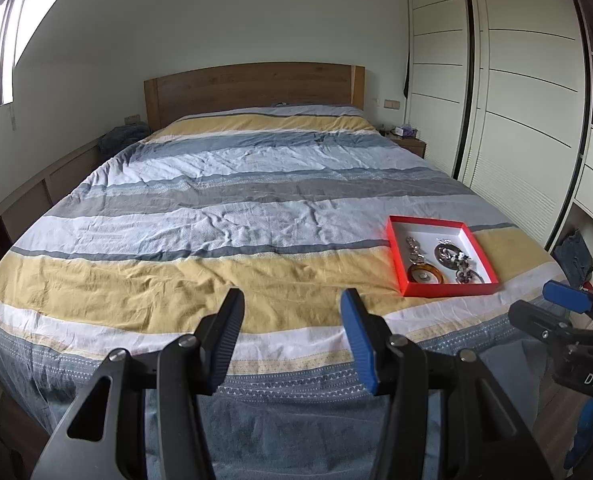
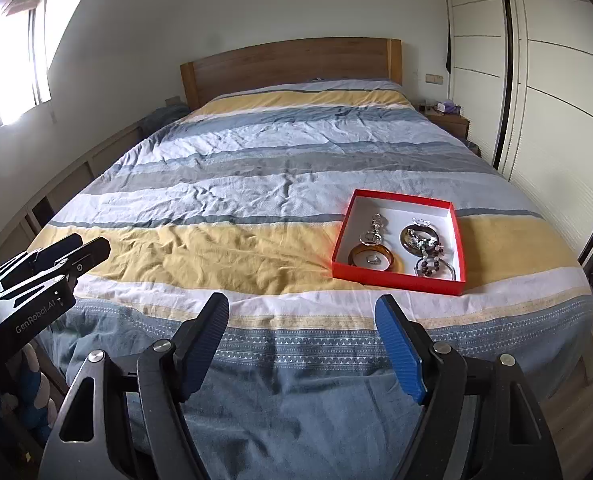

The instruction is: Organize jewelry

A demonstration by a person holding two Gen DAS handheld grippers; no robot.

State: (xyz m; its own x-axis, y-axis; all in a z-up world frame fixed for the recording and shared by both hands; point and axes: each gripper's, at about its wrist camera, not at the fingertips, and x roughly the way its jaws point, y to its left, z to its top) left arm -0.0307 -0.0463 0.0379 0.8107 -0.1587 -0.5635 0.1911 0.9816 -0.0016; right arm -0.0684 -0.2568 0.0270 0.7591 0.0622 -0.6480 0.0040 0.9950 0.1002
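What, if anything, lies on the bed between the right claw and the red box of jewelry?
Nothing visible does. Only rumpled striped bedspread lies between the open, empty right claw and the red box, whose top is uncovered, so the jewelry inside is exposed.

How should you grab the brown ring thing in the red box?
Probably by its near rim. The amber bangle lies flat in the near left corner of the red tray, so coming straight down from above suits it, one finger inside the hoop, one outside. A small ring sits inside it; avoid that. The right gripper is open and closest.
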